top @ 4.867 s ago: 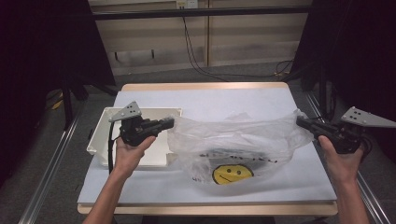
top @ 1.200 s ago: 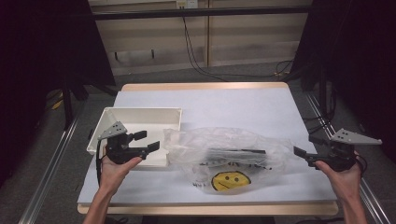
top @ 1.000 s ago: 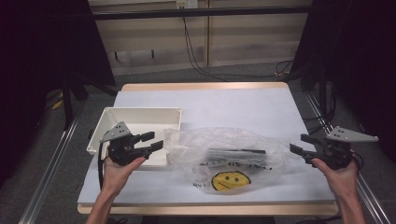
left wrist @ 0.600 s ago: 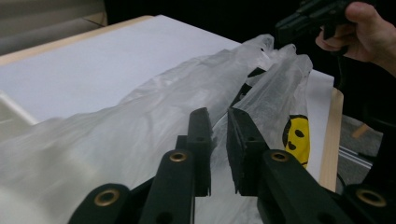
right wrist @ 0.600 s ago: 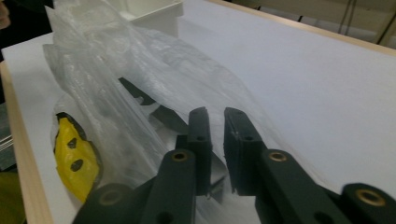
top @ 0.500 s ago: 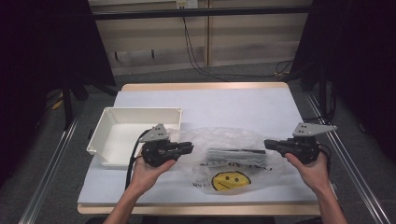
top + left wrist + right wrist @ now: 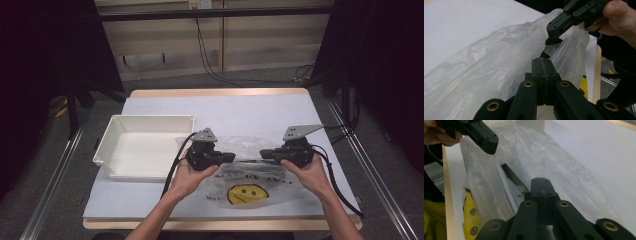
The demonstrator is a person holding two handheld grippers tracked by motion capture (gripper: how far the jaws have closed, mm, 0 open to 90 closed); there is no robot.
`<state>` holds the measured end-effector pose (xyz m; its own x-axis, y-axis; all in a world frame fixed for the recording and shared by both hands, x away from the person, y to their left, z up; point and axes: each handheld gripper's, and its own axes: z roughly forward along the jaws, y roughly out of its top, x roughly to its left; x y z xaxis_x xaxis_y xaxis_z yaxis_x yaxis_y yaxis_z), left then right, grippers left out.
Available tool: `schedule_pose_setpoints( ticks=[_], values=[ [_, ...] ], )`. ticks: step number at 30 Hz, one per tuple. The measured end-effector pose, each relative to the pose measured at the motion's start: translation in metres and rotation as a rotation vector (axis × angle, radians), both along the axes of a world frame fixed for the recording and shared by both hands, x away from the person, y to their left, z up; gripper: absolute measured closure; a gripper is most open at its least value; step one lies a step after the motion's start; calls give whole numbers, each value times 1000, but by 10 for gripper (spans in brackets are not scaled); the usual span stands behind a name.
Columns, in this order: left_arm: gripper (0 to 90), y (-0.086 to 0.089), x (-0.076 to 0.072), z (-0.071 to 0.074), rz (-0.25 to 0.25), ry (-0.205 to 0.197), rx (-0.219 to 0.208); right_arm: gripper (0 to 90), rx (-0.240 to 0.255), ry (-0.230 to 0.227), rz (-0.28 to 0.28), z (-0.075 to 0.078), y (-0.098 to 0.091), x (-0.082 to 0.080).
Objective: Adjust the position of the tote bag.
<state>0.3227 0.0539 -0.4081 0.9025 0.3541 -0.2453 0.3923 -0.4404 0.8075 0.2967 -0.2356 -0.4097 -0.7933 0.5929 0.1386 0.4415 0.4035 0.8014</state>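
Lying beside the white tray (image 7: 150,145) — clear plastic bag (image 7: 250,172), both claws closed over it.

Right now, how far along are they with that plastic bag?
Early on. Done: both claws, left claw and right claw, are shut and at the clear plastic bag; whether they pinch it is unclear. In hand: handling its top. Left: the bag lies beside the white tray, not in it.
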Motion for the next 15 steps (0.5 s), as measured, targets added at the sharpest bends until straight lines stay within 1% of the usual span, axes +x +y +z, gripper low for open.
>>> schedule_pose_setpoints(
  ticks=[2, 4, 6, 7, 8, 10, 11, 12, 13, 14, 15],
  values=[
    [900, -6, -1, -3, -17, 4, 22, 900, -20, 14, 18, -5, 5, 0],
    [900, -13, -3, -6, -29, -2, 75, 900, -41, 21, 38, -9, 10, -1],
    [900, -15, -3, -9, -32, -3, 79, 900, -47, 25, 42, -10, 11, -1],
    [900, -18, -4, -11, -37, -4, 113, 900, -55, 35, 46, -12, 13, -1],
    [900, -20, -5, -14, -40, -8, 107, 900, -65, 40, 49, -14, 14, 0],
    [900, -21, -8, -16, -65, -6, 134, 900, -84, 51, 51, -17, 16, 2],
    [900, -23, -10, -18, -76, -12, 137, 900, -96, 60, 52, -18, 17, 3],
    [900, -23, -11, -20, -90, -7, 147, 900, -102, 59, 49, -19, 17, 5],
    [900, -23, -11, -20, -90, -7, 147, 900, -102, 59, 49, -19, 17, 5],
    [900, -24, -13, -22, -91, -6, 149, 900, -96, 61, 43, -20, 17, 9],
    [900, -25, -16, -26, -96, 3, 164, 900, -96, 61, 33, -20, 16, 12]
  ],
)
